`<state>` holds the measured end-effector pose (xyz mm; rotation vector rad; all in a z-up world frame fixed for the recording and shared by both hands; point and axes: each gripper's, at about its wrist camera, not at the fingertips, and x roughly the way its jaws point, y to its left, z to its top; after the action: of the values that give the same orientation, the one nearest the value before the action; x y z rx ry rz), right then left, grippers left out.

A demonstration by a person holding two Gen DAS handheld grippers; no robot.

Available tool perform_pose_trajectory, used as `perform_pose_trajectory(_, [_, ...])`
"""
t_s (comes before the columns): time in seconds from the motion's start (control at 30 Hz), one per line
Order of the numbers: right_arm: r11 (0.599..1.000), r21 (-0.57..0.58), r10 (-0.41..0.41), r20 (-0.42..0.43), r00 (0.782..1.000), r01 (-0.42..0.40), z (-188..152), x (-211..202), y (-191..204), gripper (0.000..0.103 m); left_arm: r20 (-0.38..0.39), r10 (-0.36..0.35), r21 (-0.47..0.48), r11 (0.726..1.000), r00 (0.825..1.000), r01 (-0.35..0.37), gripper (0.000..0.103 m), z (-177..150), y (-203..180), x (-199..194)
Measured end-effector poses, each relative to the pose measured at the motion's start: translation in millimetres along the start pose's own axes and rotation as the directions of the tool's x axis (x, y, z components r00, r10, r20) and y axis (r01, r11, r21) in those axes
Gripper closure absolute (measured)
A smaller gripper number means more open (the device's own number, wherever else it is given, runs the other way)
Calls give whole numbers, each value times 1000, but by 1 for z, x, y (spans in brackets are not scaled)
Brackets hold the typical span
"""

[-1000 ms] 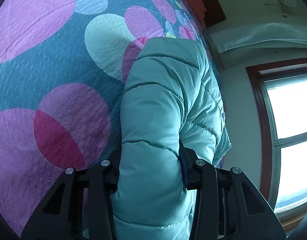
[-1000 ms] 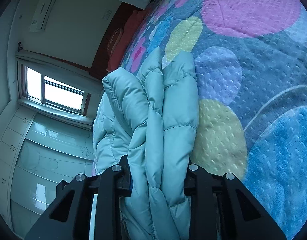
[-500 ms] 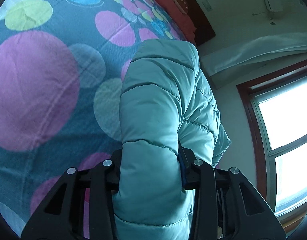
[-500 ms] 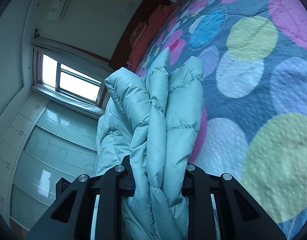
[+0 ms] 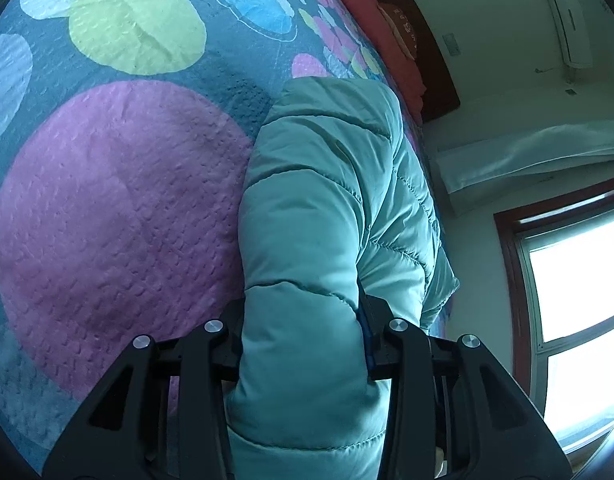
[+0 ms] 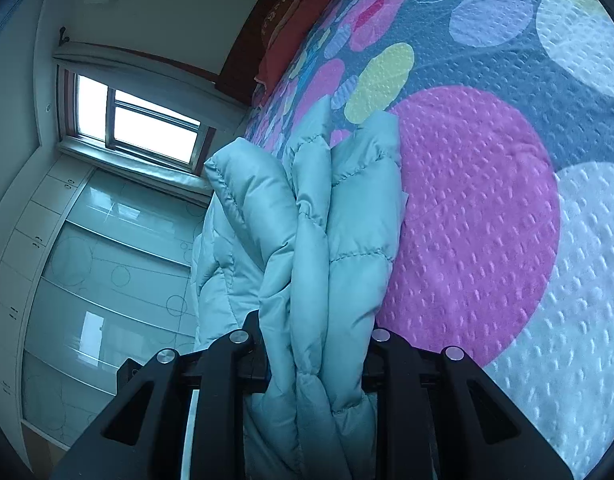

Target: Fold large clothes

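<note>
Your left gripper (image 5: 303, 344) is clamped on a thick roll of the pale teal quilted puffer jacket (image 5: 327, 208), black fingers (image 5: 403, 360) pressing into the padding from both sides. The fabric bulges up between the jaws and runs away from you in stitched, puffy bands, its far end hanging over the bed. Past it to the left lies the dark blue bedspread with big coloured circles (image 5: 107, 208): a large purple disc right beside the jacket, a yellow-green one and pale blue ones further up. Toward the bed's head end sits a red pillow (image 5: 371, 12) against a dark wooden headboard (image 5: 427, 52). On the wall beyond there's a white air conditioner (image 5: 567, 16), a pale rolled curtain (image 5: 527, 156), and a bright window with a brown frame (image 5: 579, 320) at the right.

Your right gripper (image 6: 315, 356) is gripping too, squeezed onto several bunched layers of the same jacket (image 6: 339, 240), three or four folds stacked upright between the fingers (image 6: 391, 364). More of the jacket sags off to the left of the jaws, toward the bed's edge. To the right the bedspread (image 6: 487, 220) fills the view, a big pink-purple circle just beside the folds, a white one at the near right, yellow and blue ones further along. The red pillow (image 6: 283, 36) shows at the bed's head end. Off the bed's left edge stands a glossy pale wardrobe with circle patterns (image 6: 107, 280), and above it the window (image 6: 143, 124).
</note>
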<state>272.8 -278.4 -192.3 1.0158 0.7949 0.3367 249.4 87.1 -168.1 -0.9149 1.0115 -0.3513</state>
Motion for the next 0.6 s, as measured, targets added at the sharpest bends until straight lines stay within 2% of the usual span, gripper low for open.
perform_pose_trajectory(0.17, [998,-37,-50,-39,998,49,9,-12,8,62,-35,-42,2,999,998,42,52,11,5,-7])
perform_pose_trajectory(0.2, [996,-56,-65,-39,997,63,10,-17,10,54,-33,-52,-1,999,998,52,49,15,6,-11])
perform_pose_trajectory(0.23, [995,-69,-76,-30,997,74,13,-21,12,44,-26,-59,0,998,998,59,41,21,9,-15])
perform_pose_trajectory(0.27, [994,-75,-82,-16,996,81,16,-25,13,41,-13,-58,5,998,998,58,34,26,11,-19])
perform_pose_trajectory(0.33, [994,-71,-79,2,997,79,26,-29,13,38,-11,-49,18,999,999,49,31,39,11,-19])
perform_pose_trajectory(0.43, [996,-41,-80,-3,997,80,44,-23,10,35,-50,-61,-7,998,997,60,30,53,13,-8])
perform_pose_trajectory(0.6, [996,-5,-86,-21,996,86,65,-5,4,35,-35,-1,16,1000,999,2,31,66,11,7])
